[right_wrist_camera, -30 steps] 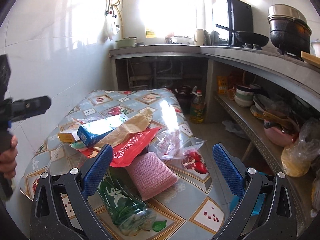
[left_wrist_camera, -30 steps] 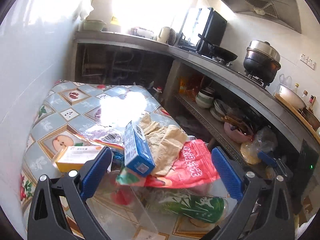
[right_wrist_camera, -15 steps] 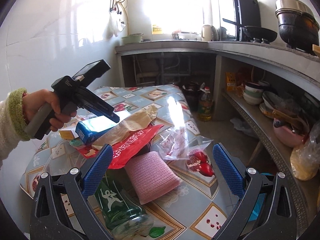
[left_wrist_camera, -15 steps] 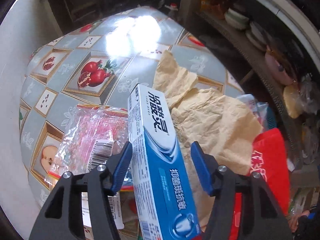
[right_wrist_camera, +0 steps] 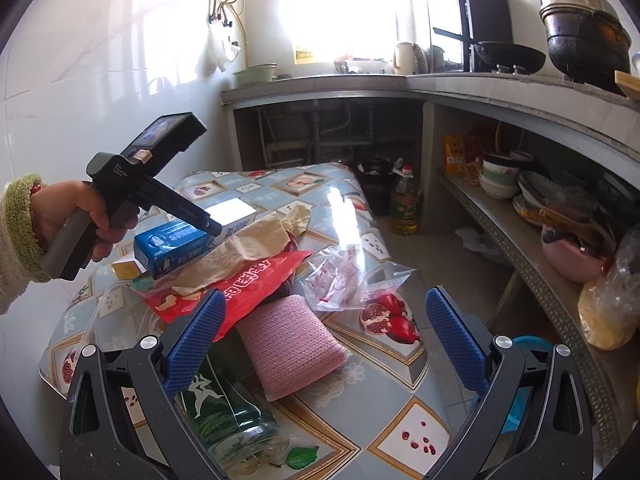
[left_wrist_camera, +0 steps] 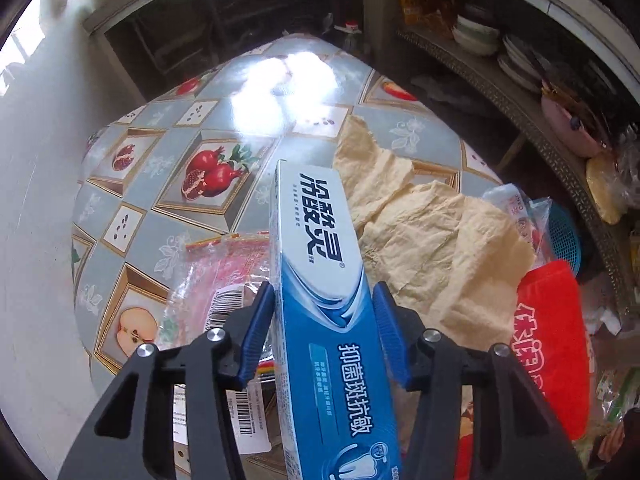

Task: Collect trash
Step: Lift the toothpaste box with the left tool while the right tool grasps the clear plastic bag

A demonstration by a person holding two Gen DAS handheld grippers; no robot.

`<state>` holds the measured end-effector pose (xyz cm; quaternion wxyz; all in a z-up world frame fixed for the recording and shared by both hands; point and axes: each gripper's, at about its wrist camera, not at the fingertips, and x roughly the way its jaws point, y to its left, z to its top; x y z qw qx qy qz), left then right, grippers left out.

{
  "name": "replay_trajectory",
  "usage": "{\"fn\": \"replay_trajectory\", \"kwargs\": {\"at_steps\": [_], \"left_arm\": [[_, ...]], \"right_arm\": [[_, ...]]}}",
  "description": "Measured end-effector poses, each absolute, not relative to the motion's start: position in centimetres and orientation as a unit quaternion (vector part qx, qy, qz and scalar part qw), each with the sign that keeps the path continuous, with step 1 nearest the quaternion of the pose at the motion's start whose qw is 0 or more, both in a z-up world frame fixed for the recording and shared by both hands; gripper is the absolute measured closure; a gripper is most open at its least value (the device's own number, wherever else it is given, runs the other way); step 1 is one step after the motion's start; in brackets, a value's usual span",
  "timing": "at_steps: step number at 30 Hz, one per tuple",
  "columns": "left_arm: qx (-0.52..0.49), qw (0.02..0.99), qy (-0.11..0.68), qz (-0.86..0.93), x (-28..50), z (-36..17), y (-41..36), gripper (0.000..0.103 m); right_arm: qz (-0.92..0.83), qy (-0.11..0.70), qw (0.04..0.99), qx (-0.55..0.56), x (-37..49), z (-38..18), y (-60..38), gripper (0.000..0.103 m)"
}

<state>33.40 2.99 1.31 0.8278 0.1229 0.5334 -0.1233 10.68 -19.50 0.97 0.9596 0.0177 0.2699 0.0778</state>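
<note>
A blue and white toothpaste box [left_wrist_camera: 320, 292] lies on top of the trash pile on the table. My left gripper [left_wrist_camera: 325, 312] has its blue pads against both long sides of the box; the right wrist view shows the left gripper [right_wrist_camera: 212, 227] on the box [right_wrist_camera: 188, 240]. My right gripper [right_wrist_camera: 322, 328] is open and empty above a pink sponge [right_wrist_camera: 290, 348] and a green plastic bottle [right_wrist_camera: 228, 412]. Crumpled tan paper [left_wrist_camera: 432, 232], a red bag [left_wrist_camera: 548, 340] and a clear wrapper [left_wrist_camera: 224, 288] lie around the box.
The table wears a fruit-pattern cloth [left_wrist_camera: 168, 184] and stands against a white tiled wall [right_wrist_camera: 80, 80]. A clear bag [right_wrist_camera: 352, 276] lies on it. Counter shelves with bowls [right_wrist_camera: 500, 180] run along the right, with an oil bottle [right_wrist_camera: 405, 204] on the floor. A blue basket [left_wrist_camera: 564, 236] sits beside the table.
My left gripper came down over the toothpaste box and narrowed from wide open until its pads meet the box's sides. My right gripper has stayed open in place.
</note>
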Motion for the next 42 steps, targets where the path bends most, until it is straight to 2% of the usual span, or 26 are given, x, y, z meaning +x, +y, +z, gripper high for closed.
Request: {"fn": "replay_trajectory", "kwargs": {"at_steps": [5, 10, 16, 24, 28, 30, 32, 34, 37, 42], "left_arm": [[0.053, 0.867, 0.477, -0.133, 30.9, 5.2, 4.6, 0.054], [-0.036, 0.904, 0.402, -0.144, 26.8, 8.9, 7.1, 0.054], [-0.081, 0.934, 0.317, -0.14, 22.0, 10.9, 9.3, 0.054], [-0.118, 0.931, 0.305, -0.16, 19.9, 10.2, 11.3, 0.054], [-0.129, 0.928, 0.303, -0.171, 19.5, 9.7, 11.9, 0.054], [-0.132, 0.928, 0.301, -0.173, 19.4, 9.6, 12.1, 0.054], [-0.136, 0.928, 0.297, -0.176, 19.3, 9.6, 12.3, 0.054], [-0.138, 0.929, 0.295, -0.175, 19.1, 9.6, 12.5, 0.054], [-0.146, 0.928, 0.294, -0.175, 19.0, 9.5, 13.0, 0.054], [-0.156, 0.928, 0.288, -0.177, 18.5, 9.6, 13.2, 0.054]], "right_arm": [[0.067, 0.255, 0.964, 0.022, 10.8, 2.0, -20.8, 0.007], [0.111, 0.302, 0.938, 0.131, 14.7, 1.0, -24.5, 0.01], [0.158, 0.429, 0.838, 0.298, 21.9, -5.1, -27.6, 0.031], [0.162, 0.5, 0.773, 0.356, 25.9, -9.9, -27.3, 0.041], [0.168, 0.516, 0.758, 0.361, 26.9, -10.7, -26.7, 0.054], [0.166, 0.521, 0.755, 0.363, 27.1, -10.9, -26.5, 0.064], [0.167, 0.524, 0.748, 0.371, 27.1, -11.4, -26.5, 0.081], [0.17, 0.525, 0.74, 0.385, 27.0, -11.6, -26.7, 0.09], [0.172, 0.514, 0.743, 0.393, 26.4, -11.3, -27.1, 0.097], [0.149, 0.484, 0.776, 0.376, 25.4, -9.1, -28.0, 0.098]]}}
